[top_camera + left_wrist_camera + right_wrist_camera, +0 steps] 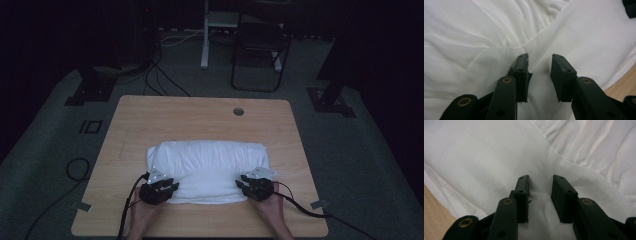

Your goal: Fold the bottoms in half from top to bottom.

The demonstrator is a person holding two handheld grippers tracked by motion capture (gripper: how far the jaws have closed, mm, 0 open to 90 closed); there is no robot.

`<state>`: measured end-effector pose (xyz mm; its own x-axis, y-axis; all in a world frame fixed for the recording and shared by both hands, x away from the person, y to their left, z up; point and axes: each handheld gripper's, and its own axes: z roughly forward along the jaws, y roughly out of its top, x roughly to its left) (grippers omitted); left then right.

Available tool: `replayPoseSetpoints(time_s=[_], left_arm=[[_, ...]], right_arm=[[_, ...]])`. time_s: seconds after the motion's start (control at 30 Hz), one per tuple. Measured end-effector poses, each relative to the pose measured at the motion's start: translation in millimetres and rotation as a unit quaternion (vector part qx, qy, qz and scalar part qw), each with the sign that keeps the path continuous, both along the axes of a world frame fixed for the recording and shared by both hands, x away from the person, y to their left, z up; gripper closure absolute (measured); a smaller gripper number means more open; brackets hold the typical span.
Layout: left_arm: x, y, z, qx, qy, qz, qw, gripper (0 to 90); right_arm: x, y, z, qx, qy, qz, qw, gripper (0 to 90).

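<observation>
A white pillow (207, 170) lies across the lower middle of the high view, on the near half of the wooden table (150, 120), its long side running left to right. The left gripper (167, 187) sits at the pillow's lower left corner and the right gripper (245, 185) at its lower right corner, each held by a hand coming in from the bottom edge. In the left gripper view the fingers (520, 72) stand a little apart with white cloth lying in the gap; whether they pinch it I cannot tell. The right gripper view shows the same: fingers (522, 192) a little apart over the cloth, grip unclear. A chair (260, 45) stands on the floor at the top.
</observation>
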<state>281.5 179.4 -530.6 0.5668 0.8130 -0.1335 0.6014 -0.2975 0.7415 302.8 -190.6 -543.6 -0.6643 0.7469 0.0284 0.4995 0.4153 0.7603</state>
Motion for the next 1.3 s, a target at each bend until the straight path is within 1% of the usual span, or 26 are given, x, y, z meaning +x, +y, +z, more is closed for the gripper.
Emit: replayPoseSetpoints(time_s=[0.07,0.1,0.13,0.17,0.2,0.23,0.3,0.33,0.4,0.47,0.5,0.53,0.57,0.7,0.73,0.8,0.83,0.9,0.97,1.0,1.03,1.07,1.1,1.2,1.23,1.3], left_arm=[[2.8,7.6,4.3,-0.002,-0.005,0.016,0.9999,64.7],[5.3,11.6,7.6,-0.009,-0.011,0.031,0.9994,62.0],[8.7,15.1,11.7,-0.009,-0.019,0.048,0.9986,58.3],[12.7,17.6,15.7,-0.001,-0.030,0.070,0.9971,54.4],[17.7,19.8,18.7,0.014,-0.042,0.092,0.9948,48.2],[23.8,22.0,20.0,0.023,-0.046,0.105,0.9931,45.6],[37.8,25.9,18.6,0.019,-0.031,0.124,0.9917,36.1],[42.9,26.0,16.4,0.023,-0.028,0.135,0.9902,32.6],[51.9,26.4,8.5,0.042,-0.016,0.158,0.9864,23.6],[57.8,29.9,-1.2,0.063,0.001,0.185,0.9808,13.4],[60.1,33.1,-4.7,0.058,0.013,0.188,0.9804,11.2],[62.3,35.7,-6.3,0.061,0.024,0.196,0.9784,7.4],[63.2,37.9,-7.0,0.064,0.028,0.202,0.9769,1.7],[65.0,41.0,-11.3,0.052,0.036,0.201,0.9774,1.1],[64.4,41.4,-13.4,0.049,0.028,0.204,0.9774,0.8],[64.1,41.4,-13.6,0.048,0.027,0.204,0.9774,0.8],[62.6,41.2,-14.5,0.046,0.022,0.206,0.9773,0.9],[61.4,40.5,-14.9,0.044,0.020,0.205,0.9775,0.9],[59.4,40.1,-13.9,0.034,0.023,0.204,0.9782,1.9],[57.2,39.3,-12.6,0.027,0.026,0.202,0.9787,9.2],[54.1,38.7,-11.1,0.016,0.025,0.194,0.9805,16.9],[51.7,38.4,-10.6,0.004,0.026,0.186,0.9822,16.9],[50.4,37.7,-10.9,0.000,0.025,0.184,0.9827,18.0],[49.3,38.1,-10.6,-0.009,0.024,0.176,0.9840,28.1],[48.8,37.6,-10.7,-0.012,0.023,0.175,0.9843,28.1],[47.3,36.3,-10.8,-0.013,0.021,0.174,0.9845,34.1]], right_arm=[[3.1,0.3,-0.5,0.010,0.006,0.001,0.9999,66.1],[4.6,1.0,-0.5,0.012,0.008,0.001,0.9999,66.1],[5.9,2.2,0.0,0.011,0.009,0.001,0.9999,66.0],[7.1,4.0,0.4,0.008,0.010,0.001,0.9999,65.9],[8.5,6.0,0.7,0.005,0.009,0.000,0.9999,65.8],[10.1,8.2,0.9,0.002,0.009,0.000,1.0000,65.8],[14.2,11.2,1.3,0.002,0.011,-0.002,0.9999,65.7],[16.3,12.3,1.3,0.003,0.013,-0.003,0.9999,65.7],[19.7,14.8,1.2,0.005,0.012,-0.005,0.9999,65.6],[22.6,16.9,1.0,0.006,0.012,-0.007,0.9999,65.7],[23.7,17.8,0.8,0.007,0.011,-0.008,0.9999,65.6],[24.2,18.4,0.7,0.007,0.011,-0.009,0.9999,65.6],[24.2,18.6,0.5,0.008,0.010,-0.009,0.9999,65.6],[23.1,17.9,-0.7,0.012,0.005,-0.009,0.9999,65.6],[22.8,17.9,-0.8,0.013,0.006,-0.010,0.9998,65.6],[22.6,17.9,-0.9,0.013,0.005,-0.010,0.9999,65.6],[22.0,18.0,-1.3,0.014,0.003,-0.012,0.9998,65.6],[21.8,18.0,-1.5,0.014,0.002,-0.012,0.9998,65.6],[21.4,17.8,-1.9,0.016,0.001,-0.013,0.9998,65.5],[20.8,17.8,-2.3,0.018,0.000,-0.015,0.9997,65.4],[20.5,17.8,-2.5,0.019,-0.001,-0.016,0.9997,65.3],[20.5,17.8,-2.5,0.019,-0.001,-0.016,0.9997,65.3],[20.3,17.8,-2.6,0.019,-0.002,-0.017,0.9997,65.2],[19.6,17.5,-3.2,0.021,-0.004,-0.015,0.9997,64.5],[19.6,17.5,-3.2,0.021,-0.004,-0.015,0.9997,64.5],[19.6,17.3,-3.4,0.022,-0.004,-0.015,0.9996,64.3]])
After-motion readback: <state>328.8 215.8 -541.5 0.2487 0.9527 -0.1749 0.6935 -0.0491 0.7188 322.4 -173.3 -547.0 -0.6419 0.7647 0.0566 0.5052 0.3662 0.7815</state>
